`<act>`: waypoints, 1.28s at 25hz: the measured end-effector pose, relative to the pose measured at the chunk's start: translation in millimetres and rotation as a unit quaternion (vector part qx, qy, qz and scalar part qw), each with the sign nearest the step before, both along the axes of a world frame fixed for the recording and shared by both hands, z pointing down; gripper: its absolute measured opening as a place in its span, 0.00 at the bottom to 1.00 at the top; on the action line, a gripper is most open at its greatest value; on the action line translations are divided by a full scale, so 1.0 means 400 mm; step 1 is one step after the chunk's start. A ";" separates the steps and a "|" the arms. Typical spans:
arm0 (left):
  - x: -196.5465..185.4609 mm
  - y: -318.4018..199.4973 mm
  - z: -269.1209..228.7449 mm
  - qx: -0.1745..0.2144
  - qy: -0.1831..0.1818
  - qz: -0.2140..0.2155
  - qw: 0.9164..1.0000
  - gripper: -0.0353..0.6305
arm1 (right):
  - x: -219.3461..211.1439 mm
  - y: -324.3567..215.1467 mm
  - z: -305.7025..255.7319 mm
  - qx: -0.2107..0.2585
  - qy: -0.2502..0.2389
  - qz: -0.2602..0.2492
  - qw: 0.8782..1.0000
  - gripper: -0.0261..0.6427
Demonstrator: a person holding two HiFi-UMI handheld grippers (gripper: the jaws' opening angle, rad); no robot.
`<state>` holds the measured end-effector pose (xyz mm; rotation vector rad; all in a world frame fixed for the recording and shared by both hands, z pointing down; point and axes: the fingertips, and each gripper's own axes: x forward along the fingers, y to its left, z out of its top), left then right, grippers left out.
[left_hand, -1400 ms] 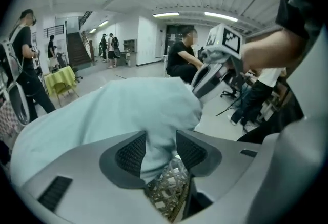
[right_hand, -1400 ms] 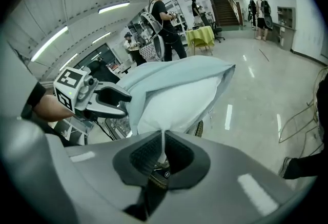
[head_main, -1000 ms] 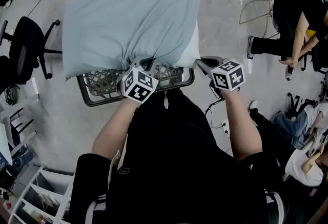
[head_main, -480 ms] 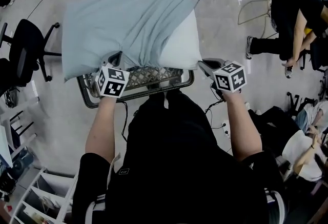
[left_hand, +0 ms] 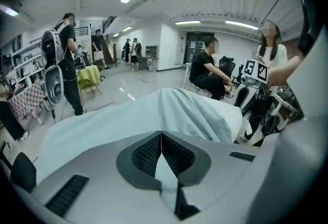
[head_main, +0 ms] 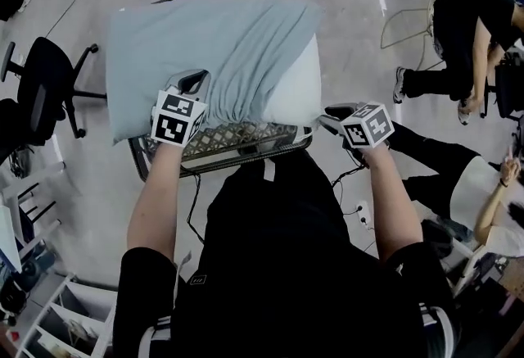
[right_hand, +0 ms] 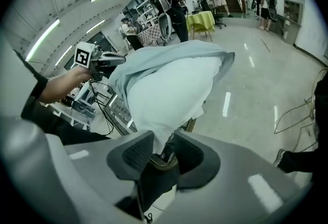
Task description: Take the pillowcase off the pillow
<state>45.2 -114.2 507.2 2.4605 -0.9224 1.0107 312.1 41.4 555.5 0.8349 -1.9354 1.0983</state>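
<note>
At the near edge of the wire basket, your left gripper is clenched on a fold of the blue pillowcase. Your right gripper is opening, with the white pillow's corner loose between its jaws. The pillow lies across the basket's top.

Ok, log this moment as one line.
left tongs: shut on pillowcase fold | right tongs: opening, bare pillow corner between them | pillowcase: partly off, pillow's right end exposed
</note>
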 end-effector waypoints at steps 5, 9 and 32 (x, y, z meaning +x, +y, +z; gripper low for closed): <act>0.108 -0.087 0.004 -0.005 -0.006 0.035 0.999 0.07 | 0.125 -0.064 -0.011 0.011 -0.031 0.074 0.997 0.27; 0.192 -0.173 0.021 -0.006 -0.040 0.060 0.997 0.14 | 0.195 -0.177 -0.001 0.038 -0.025 0.094 0.995 0.28; 0.377 -0.509 0.246 -0.087 -0.188 0.151 0.967 0.08 | -0.033 -0.576 0.166 0.018 -0.227 -0.133 0.965 0.43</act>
